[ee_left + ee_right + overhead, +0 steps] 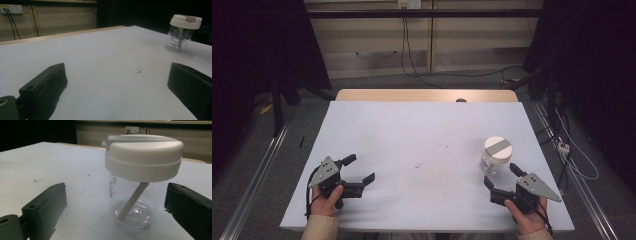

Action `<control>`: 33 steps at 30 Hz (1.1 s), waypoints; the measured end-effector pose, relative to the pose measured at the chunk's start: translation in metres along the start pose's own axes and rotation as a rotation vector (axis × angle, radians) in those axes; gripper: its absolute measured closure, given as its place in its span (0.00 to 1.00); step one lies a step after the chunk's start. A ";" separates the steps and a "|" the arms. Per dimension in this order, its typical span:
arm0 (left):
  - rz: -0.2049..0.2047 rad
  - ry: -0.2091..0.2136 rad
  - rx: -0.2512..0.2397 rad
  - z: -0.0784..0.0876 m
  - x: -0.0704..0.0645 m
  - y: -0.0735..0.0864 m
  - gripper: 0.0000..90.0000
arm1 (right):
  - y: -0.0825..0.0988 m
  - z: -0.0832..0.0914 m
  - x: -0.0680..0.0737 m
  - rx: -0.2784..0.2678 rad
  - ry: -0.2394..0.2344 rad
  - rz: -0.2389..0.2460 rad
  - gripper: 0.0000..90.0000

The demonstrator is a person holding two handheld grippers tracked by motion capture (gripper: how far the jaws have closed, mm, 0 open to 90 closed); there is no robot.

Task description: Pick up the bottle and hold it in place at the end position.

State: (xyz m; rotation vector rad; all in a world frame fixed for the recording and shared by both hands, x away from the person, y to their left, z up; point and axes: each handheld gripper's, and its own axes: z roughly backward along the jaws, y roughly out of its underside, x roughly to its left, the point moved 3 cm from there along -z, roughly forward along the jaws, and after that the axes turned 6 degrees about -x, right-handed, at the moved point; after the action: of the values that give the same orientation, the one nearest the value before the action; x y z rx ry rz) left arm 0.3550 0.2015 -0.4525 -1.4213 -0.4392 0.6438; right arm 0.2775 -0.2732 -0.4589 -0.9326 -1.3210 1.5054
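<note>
We see the clear jar [497,159] with its white lid [143,155] standing upright at the near right of the bench [412,130], a pale stick leaning inside it. Just in front of it our right hand-held gripper [504,180] waits with jaws spread wide, holding nothing; our left hand-held gripper [359,172], also spread and empty, sits well apart at the near left. If we close too high on the lid or off-centre, we judge the smooth jar could tip or skid away.
</note>
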 end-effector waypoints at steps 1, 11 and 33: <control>0.000 0.000 0.000 0.000 0.000 0.000 0.02 | 0.000 -0.001 -0.001 0.010 0.011 -0.003 0.04; -0.009 0.011 0.008 -0.002 -0.002 0.000 0.02 | 0.000 -0.020 -0.015 0.056 0.073 -0.032 0.05; -0.019 0.030 0.025 -0.004 -0.004 0.001 0.02 | 0.002 -0.059 -0.019 0.106 0.086 -0.047 0.10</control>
State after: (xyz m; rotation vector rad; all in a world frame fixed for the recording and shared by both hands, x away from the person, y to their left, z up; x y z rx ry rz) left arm 0.3547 0.1961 -0.4538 -1.4001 -0.4190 0.6102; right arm 0.3389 -0.2730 -0.4695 -0.8820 -1.1827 1.4685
